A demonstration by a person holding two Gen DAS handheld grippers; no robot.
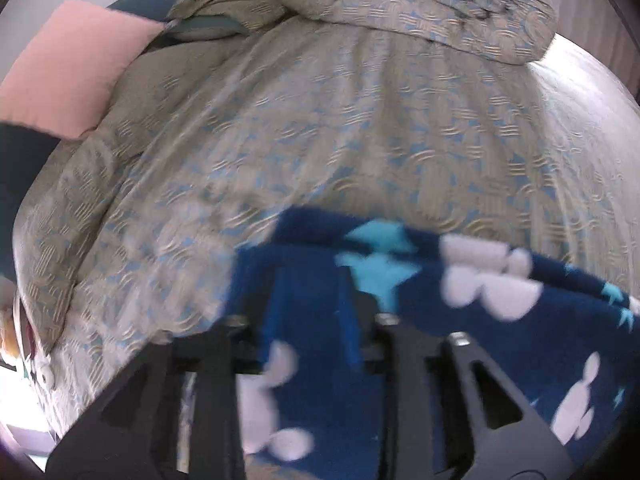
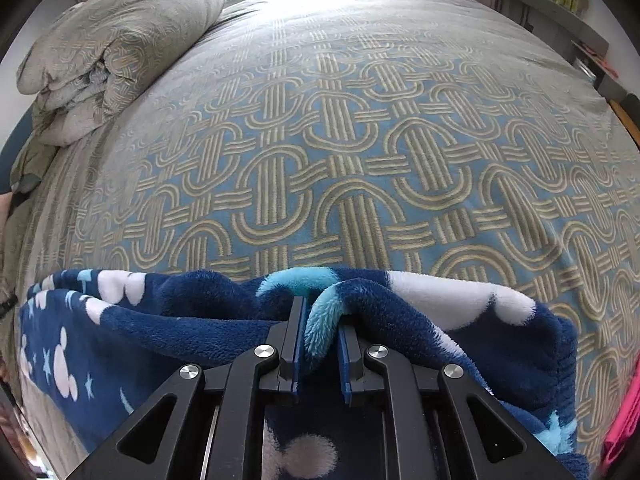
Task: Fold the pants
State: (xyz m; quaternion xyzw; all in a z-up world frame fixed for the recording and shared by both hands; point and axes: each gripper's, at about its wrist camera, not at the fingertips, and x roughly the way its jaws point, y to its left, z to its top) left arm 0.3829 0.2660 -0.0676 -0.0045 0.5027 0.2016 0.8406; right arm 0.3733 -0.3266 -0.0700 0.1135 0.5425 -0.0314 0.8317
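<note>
The navy fleece pants (image 2: pixel 168 320) with white and light-blue shapes lie on the patterned bedspread (image 2: pixel 340 140) at the near edge, filling the 6 o'clock half of both views. Only the right wrist view is sharp: the right gripper (image 2: pixel 320 320) stands narrow, pinching a fold of fleece, with a rolled duvet (image 2: pixel 112 52) at 10 o'clock. Only the blurred left view shows a pink pillow (image 1: pixel 68 68) at 10 o'clock; there the left gripper (image 1: pixel 312 320) stands partly parted with fleece between its fingers, and I cannot tell whether it grips.

Fleece pants (image 2: pixel 200 312) between right gripper (image 2: pixel 320 320) fingers (image 2: pixel 294 332)
</note>
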